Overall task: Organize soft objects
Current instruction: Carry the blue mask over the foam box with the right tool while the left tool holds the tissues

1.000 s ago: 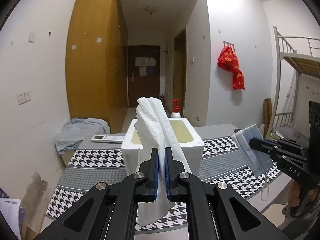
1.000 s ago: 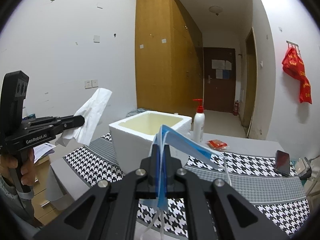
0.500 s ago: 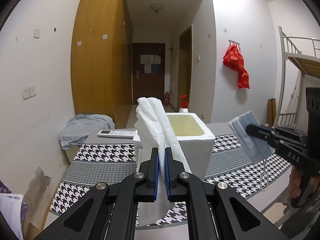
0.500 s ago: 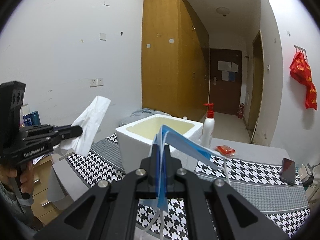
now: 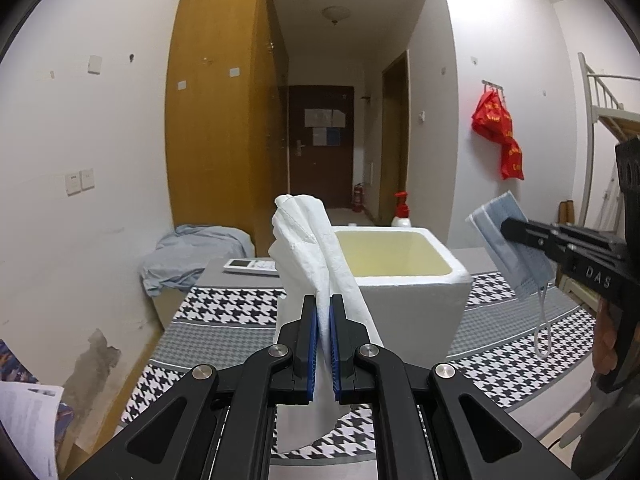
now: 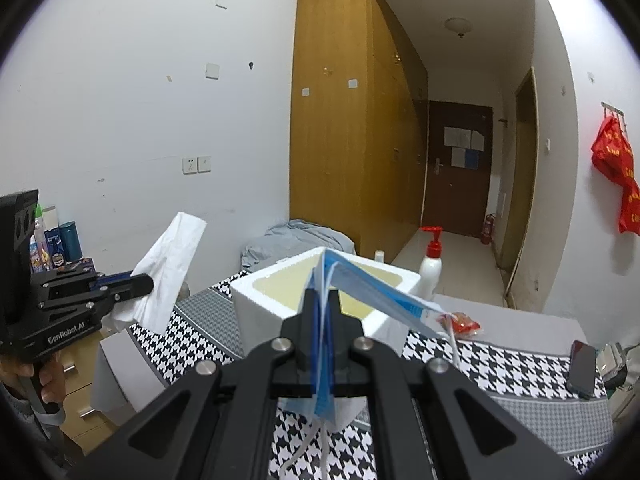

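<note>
A houndstooth-patterned cloth covers the counter (image 5: 224, 308). The left hand-held gripper (image 5: 324, 344) is clamped on a crinkled white paper tissue (image 5: 308, 248) standing upright before the square white foam box (image 5: 416, 280). The right hand-held gripper (image 6: 322, 344) pinches a pleated blue face mask (image 6: 372, 292), angled rightward.

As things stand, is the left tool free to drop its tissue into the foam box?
Probably yes: the left tool grips the white tissue just short of the open-topped foam box, with nothing between them.
</note>
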Demonstrator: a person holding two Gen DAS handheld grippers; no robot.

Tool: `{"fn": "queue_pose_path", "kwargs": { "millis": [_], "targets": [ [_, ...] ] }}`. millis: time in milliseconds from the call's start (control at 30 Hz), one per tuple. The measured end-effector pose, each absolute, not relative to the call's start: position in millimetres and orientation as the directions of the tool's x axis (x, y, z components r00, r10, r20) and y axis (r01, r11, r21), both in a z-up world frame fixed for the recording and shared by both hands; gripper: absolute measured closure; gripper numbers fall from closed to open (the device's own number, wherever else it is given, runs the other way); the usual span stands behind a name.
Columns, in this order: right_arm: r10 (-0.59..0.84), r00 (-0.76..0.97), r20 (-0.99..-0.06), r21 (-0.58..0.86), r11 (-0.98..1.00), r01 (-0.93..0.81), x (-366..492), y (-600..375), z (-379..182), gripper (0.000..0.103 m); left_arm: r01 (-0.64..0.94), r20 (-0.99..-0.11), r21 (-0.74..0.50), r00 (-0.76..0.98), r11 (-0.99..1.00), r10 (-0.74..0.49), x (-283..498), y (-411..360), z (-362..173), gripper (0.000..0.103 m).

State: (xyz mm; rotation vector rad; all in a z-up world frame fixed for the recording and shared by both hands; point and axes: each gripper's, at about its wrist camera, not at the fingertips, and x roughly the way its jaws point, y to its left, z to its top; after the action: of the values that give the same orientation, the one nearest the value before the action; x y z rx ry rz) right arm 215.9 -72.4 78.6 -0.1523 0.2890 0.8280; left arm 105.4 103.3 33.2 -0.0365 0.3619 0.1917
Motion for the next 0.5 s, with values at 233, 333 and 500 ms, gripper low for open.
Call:
{"fn": "queue_pose_path", "kwargs": {
  "millis": [233, 333, 500],
  "targets": [
    [0.708, 0.631, -0.316, -0.034, 0.656, -0.754, 228, -50, 86, 0.098, -0.215, -0.365, -0.023, 0.911, 0.976, 0.192, 106, 118, 28, 0.097],
    [0.709, 0.626, -0.324, -0.041, 0.651, -0.758, 234, -39, 88, 0.098, -0.226, -0.369, -0.028, 0.908, 0.974, 0.200, 106, 123, 27, 0.097],
    [0.711, 0.620, -0.334, -0.053, 0.642, -0.765, 239, -22, 89, 0.098, -0.239, -0.376, -0.032, 0.903, 0.971, 0.209, 106, 129, 24, 0.097]
  ]
}}
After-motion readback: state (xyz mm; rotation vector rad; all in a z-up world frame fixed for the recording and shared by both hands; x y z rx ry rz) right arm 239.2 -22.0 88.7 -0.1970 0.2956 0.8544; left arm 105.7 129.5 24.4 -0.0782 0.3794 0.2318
